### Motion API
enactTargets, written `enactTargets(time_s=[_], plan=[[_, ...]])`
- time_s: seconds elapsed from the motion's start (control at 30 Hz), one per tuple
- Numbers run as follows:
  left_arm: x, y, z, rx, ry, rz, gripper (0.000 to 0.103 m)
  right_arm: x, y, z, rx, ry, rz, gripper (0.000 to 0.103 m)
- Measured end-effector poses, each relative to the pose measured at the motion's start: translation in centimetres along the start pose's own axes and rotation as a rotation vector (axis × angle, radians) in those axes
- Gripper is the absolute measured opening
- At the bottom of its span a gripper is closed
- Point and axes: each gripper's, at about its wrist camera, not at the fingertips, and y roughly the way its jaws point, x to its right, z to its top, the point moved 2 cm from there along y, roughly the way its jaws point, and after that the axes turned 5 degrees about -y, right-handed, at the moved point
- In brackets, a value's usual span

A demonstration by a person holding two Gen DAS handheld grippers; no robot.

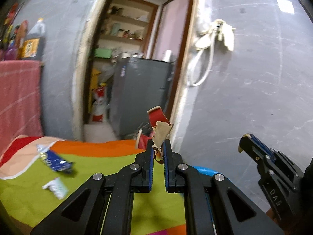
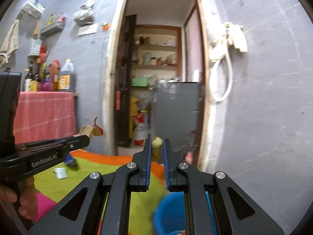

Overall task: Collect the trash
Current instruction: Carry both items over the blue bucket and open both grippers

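On bedspread (image 1: 97, 192): two wrappers (image 1: 56, 160) | each hand-held gripper (image 1: 158, 146) clamps one scrap (image 1: 161, 133)

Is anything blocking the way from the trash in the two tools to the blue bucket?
Nothing visible. The left tool grips a red-and-tan wrapper and the right tool a yellowish scrap. The blue bucket sits just below the right tool, mouth open, with only air between.

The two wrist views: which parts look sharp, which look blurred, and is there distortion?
Left wrist view: the left gripper and its red and beige scrap are sharp; the blue wrapper and doorway are smeared. Right wrist view: the right gripper is sharp, the blue bucket blurred. Both bend the door frame, with dark corners.
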Motion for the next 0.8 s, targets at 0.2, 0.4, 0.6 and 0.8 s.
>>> enactTargets(time_s=[0.2, 0.4, 0.6, 0.8], plan=[[4.2, 3.9, -0.8, -0.030, 0.047, -0.065, 0.007, 4.3, -0.7, -1.6, 0.004, 0.020, -0.091, 0.009], [6.0, 6.6, -1.7, -0.081, 0.055, -0.096, 0.007, 7.6, -0.5, -3.2, -0.024, 0.063, -0.141, 0.009], [7.1, 8.8, -2.8, -0.121, 0.047, -0.109, 0.007, 9.3, -0.1, -4.1, -0.048, 0.088, -0.160, 0.009], [7.8, 10.3, -3.8, -0.169, 0.040, -0.120, 0.007, 10.3, 0.6, -4.9, -0.084, 0.108, -0.171, 0.010]])
